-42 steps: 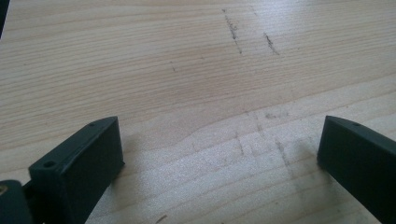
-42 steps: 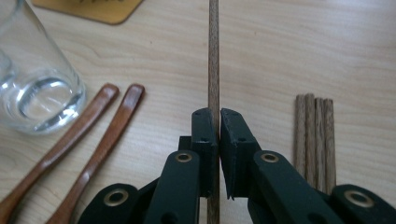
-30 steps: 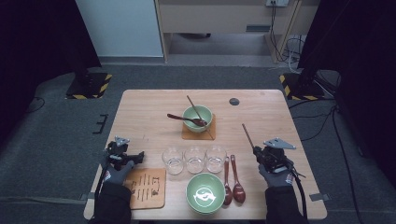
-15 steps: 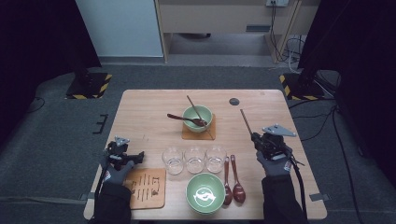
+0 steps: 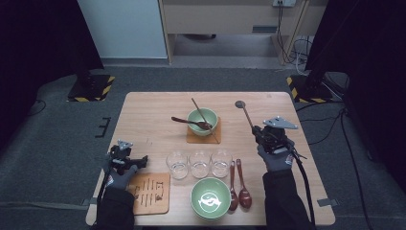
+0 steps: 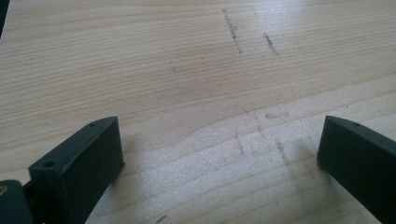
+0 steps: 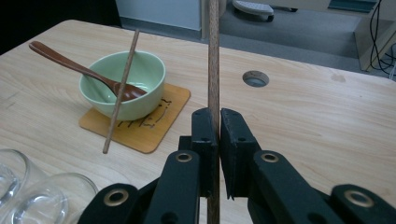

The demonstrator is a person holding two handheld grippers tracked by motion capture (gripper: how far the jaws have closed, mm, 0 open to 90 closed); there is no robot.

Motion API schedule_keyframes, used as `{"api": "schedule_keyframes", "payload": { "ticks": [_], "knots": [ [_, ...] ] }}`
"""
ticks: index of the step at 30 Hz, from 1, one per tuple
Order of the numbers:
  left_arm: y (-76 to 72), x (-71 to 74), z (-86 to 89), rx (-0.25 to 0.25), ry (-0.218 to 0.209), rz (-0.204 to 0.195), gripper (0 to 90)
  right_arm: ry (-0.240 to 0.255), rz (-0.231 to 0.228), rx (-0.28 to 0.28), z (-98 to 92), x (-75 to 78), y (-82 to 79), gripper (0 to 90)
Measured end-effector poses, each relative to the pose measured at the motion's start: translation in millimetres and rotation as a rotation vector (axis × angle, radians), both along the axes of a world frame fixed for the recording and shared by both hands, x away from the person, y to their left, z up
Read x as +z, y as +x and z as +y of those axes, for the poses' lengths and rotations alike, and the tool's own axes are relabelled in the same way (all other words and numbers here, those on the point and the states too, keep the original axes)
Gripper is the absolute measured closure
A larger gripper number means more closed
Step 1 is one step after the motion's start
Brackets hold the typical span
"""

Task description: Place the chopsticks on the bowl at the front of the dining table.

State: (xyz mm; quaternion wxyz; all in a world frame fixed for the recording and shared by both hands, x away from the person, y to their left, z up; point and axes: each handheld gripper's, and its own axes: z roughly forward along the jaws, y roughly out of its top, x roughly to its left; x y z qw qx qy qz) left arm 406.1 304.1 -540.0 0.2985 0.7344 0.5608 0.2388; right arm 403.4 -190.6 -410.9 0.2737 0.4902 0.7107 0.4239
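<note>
Right gripper (image 5: 259, 130) clamped tight on wooden chopstick (image 7: 214, 60), over right side of table (image 5: 143, 115), clear of surface. Stick juts up and away past jaws toward far edge.

Left gripper (image 5: 139, 160) low at near-left table edge, jaws spread wide, nothing between them, bare wood beneath.

Second chopstick (image 7: 122, 86) leans in far green bowl (image 7: 142, 74) beside brown spoon (image 7: 70, 65); bowl sits on coaster (image 7: 159, 126), centre of table.
</note>
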Motion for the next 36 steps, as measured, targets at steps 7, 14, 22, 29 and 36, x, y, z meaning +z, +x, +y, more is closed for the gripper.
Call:
{"api": "schedule_keyframes", "payload": {
  "ticks": [7, 14, 22, 29, 36],
  "knots": [
    [0.0, 0.0, 0.0, 0.0, 0.0, 0.0, 0.0, 0.007, -0.013, 0.017, 11.1, 6.8, 9.5, 84.8],
    [0.0, 0.0, 0.0, 0.0, 0.0, 0.0, 0.0, 0.004, -0.021, 0.026, 19.0, 10.5, 18.3, 84.7],
    [0.0, 0.0, 0.0, 0.0, 0.0, 0.0, 0.0, 0.011, -0.038, 0.043, 31.5, 19.0, 28.7, 84.8],
    [0.0, 0.0, 0.0, 0.0, 0.0, 0.0, 0.0, 0.012, -0.046, 0.069, 46.8, 26.0, 38.7, 84.8],
    [0.1, 0.0, 0.1, -0.001, 0.0, 0.0, 0.0, 0.024, -0.047, 0.085, 59.4, 27.6, 49.2, 84.8]
  ]
}}
